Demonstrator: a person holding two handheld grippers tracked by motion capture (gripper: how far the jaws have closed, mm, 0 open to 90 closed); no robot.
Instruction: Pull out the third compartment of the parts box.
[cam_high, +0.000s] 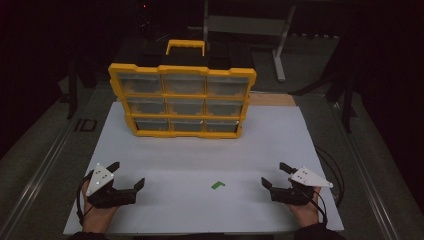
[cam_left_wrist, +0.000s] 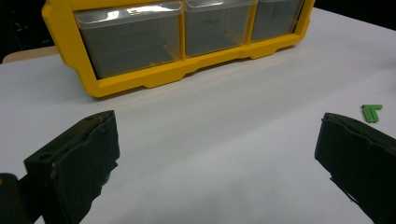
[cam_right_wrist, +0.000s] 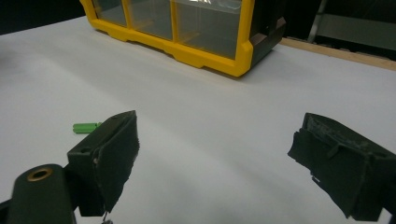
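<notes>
A yellow organizer case (cam_high: 182, 100) with clear drawers stands upright at the back of the white board (cam_high: 150, 160); its lower drawers (cam_left_wrist: 128, 39) and its corner (cam_right_wrist: 233, 51) also appear in the gripper views. A small green L-shaped piece (cam_high: 217, 185) lies on the board between my hands, seen too as a green piece (cam_left_wrist: 371, 112) and a green piece (cam_right_wrist: 86, 127). My left gripper (cam_high: 126, 174) rests open near the front left, nothing between its jaws. My right gripper (cam_high: 276, 175) rests open at the front right, also empty.
Metal rails run along both sides of the board. A table frame with legs (cam_high: 280, 50) stands behind the case. Cables (cam_high: 330, 170) trail from the right gripper off the board's right edge.
</notes>
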